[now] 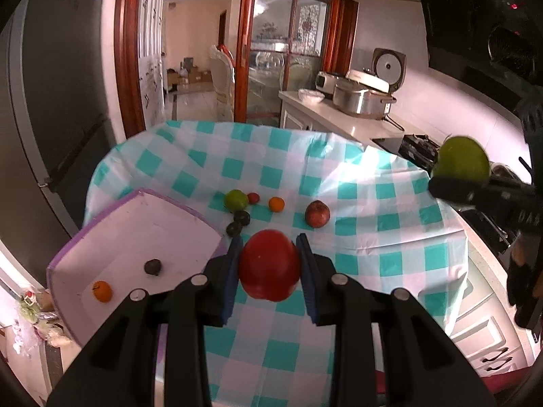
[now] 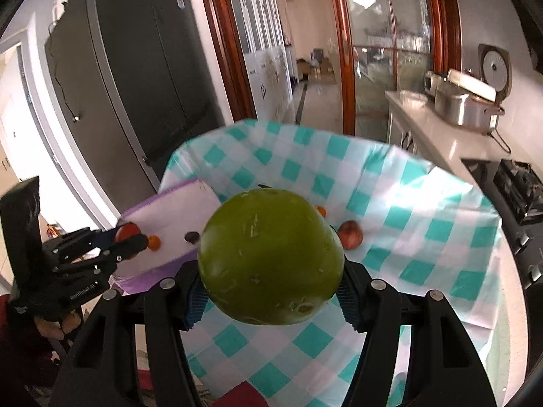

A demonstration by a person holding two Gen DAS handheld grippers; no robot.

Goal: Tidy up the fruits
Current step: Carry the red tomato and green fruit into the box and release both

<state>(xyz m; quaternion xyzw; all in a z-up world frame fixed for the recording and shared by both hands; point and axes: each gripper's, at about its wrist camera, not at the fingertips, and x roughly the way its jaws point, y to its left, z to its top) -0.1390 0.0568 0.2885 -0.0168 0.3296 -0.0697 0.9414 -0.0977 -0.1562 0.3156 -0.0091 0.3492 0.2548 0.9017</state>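
My left gripper (image 1: 269,264) is shut on a red tomato (image 1: 269,266) and holds it above the checked tablecloth, beside the white tray (image 1: 112,234) with a purple rim. The tray holds a small orange fruit (image 1: 102,291) and a dark fruit (image 1: 153,266). My right gripper (image 2: 271,285) is shut on a large green fruit (image 2: 270,261), held high over the table; it also shows in the left wrist view (image 1: 462,162). On the cloth lie a green fruit (image 1: 236,200), a small red one (image 1: 253,198), an orange one (image 1: 276,204), a red apple (image 1: 317,214) and two dark fruits (image 1: 238,223).
A dark fridge (image 2: 135,84) stands left of the table. A counter (image 1: 342,115) with metal pots and a rice cooker runs along the right, with a gas stove (image 2: 519,190) close to the table's edge. A glass door is behind the table.
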